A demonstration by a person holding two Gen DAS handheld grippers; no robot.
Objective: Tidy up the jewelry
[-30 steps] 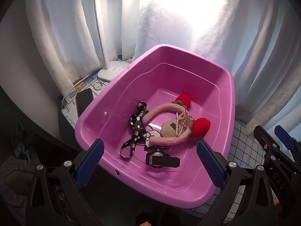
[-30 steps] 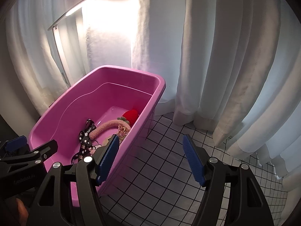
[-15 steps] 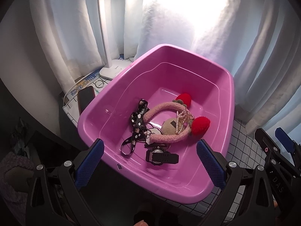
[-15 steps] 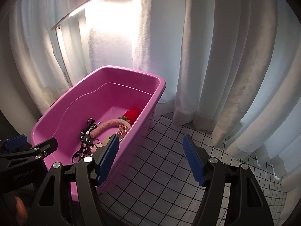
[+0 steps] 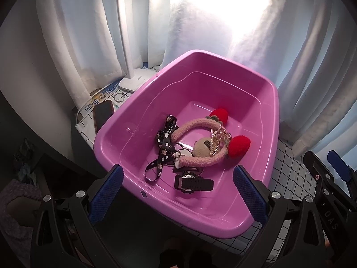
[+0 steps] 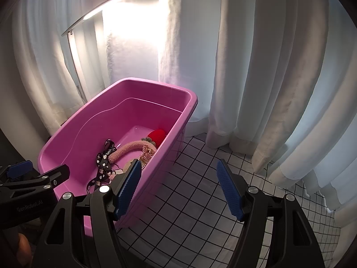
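Change: your view of the pink plastic tub [image 5: 263, 116] pulled back slightly; fluffy pink headband [image 5: 196, 131] and black watch [image 5: 193, 182] unmoved.
Tools: your left tool [image 5: 177, 192] and right tool [image 6: 179, 188] both gape wide, empty.

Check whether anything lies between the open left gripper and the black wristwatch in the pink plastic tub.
Only the pink plastic tub's near rim. The black wristwatch lies uncovered beyond it, ahead of the left gripper.

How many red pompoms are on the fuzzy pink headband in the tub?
2. One red pompom sits at the far end of the fuzzy pink headband, the other red pompom at its near right end, both inside the pink plastic tub. None seems hidden.
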